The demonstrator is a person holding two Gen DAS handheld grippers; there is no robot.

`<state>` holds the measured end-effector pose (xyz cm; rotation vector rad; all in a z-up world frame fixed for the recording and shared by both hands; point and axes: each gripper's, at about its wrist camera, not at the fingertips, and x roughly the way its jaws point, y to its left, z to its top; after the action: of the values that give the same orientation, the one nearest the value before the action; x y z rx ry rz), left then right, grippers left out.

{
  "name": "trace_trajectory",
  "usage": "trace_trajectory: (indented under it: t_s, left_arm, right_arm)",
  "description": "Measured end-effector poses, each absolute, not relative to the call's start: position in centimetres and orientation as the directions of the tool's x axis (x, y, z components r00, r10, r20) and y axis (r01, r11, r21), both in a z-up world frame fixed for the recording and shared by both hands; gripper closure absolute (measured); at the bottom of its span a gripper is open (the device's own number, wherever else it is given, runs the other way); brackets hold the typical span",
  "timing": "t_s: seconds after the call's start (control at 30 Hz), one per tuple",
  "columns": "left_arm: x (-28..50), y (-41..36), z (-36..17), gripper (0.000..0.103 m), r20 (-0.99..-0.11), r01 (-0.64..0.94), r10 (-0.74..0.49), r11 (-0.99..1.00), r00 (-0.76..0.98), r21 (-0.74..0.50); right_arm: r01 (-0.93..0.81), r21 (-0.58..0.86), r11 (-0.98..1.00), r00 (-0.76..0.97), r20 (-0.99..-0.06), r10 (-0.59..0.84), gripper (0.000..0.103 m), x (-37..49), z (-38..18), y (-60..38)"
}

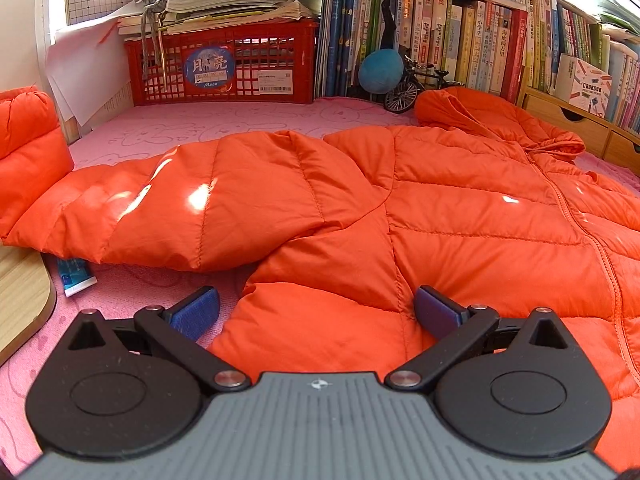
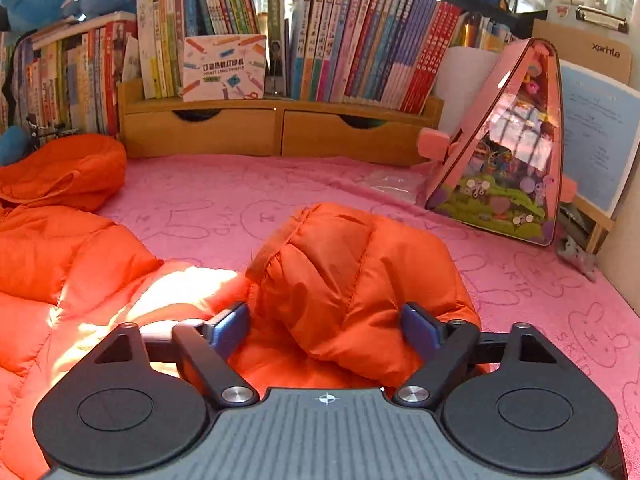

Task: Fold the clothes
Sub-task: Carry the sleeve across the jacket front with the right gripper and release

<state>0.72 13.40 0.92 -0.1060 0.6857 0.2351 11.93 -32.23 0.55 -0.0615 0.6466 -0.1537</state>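
An orange puffer jacket (image 1: 460,216) lies spread on the pink cloth, front zip up, hood (image 1: 472,108) at the far end. One sleeve (image 1: 192,208) stretches out to the left. My left gripper (image 1: 316,312) is open, its blue pads (image 1: 196,312) either side of the jacket's lower hem corner. In the right wrist view the other sleeve (image 2: 352,276) is bunched up with its cuff toward the far side. My right gripper (image 2: 324,328) is open with the pads (image 2: 416,328) straddling that sleeve. The jacket body (image 2: 60,280) lies to the left.
A red crate (image 1: 224,68) under stacked papers and a row of books (image 1: 460,32) line the back. A toy bicycle (image 1: 408,84), a blue ball (image 1: 380,70), wooden drawers (image 2: 280,132) and a pink triangular toy box (image 2: 508,152) stand around. A second orange garment (image 1: 28,128) sits far left.
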Motion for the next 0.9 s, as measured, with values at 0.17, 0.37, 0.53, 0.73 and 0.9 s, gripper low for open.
trace_trajectory:
  t_s: [0.17, 0.37, 0.53, 0.73, 0.9]
  left_arm:
    - [0.7, 13.5, 0.9, 0.0, -0.634, -0.25, 0.177, 0.968, 0.753, -0.028]
    - [0.5, 13.7, 0.9, 0.0, -0.628, -0.251, 0.168, 0.967, 0.76, -0.045]
    - [0.4, 14.0, 0.8, 0.0, -0.618, -0.25, 0.152, 0.965, 0.771, -0.076]
    - [0.2, 14.2, 0.8, 0.0, -0.609, -0.249, 0.137, 0.963, 0.782, -0.102]
    - [0.1, 14.3, 0.8, 0.0, -0.603, -0.25, 0.131, 0.961, 0.787, -0.117]
  right_arm:
    - [0.141, 0.007, 0.99, 0.812, -0.573, -0.111, 0.082, 12.7, 2.5, -31.3]
    - [-0.16, 0.165, 0.973, 0.872, -0.439, 0.218, 0.085, 11.6, 9.0, -22.4]
    - [-0.475, 0.213, 0.853, 0.734, -0.439, 0.519, 0.085, 11.3, 10.0, -9.3]
    - [-0.611, 0.165, 0.774, 0.6, -0.541, 0.589, 0.085, 10.9, 6.0, 0.7]
    - [-0.618, 0.15, 0.772, 0.562, -0.601, 0.567, 0.081, 10.1, 3.2, 1.0]
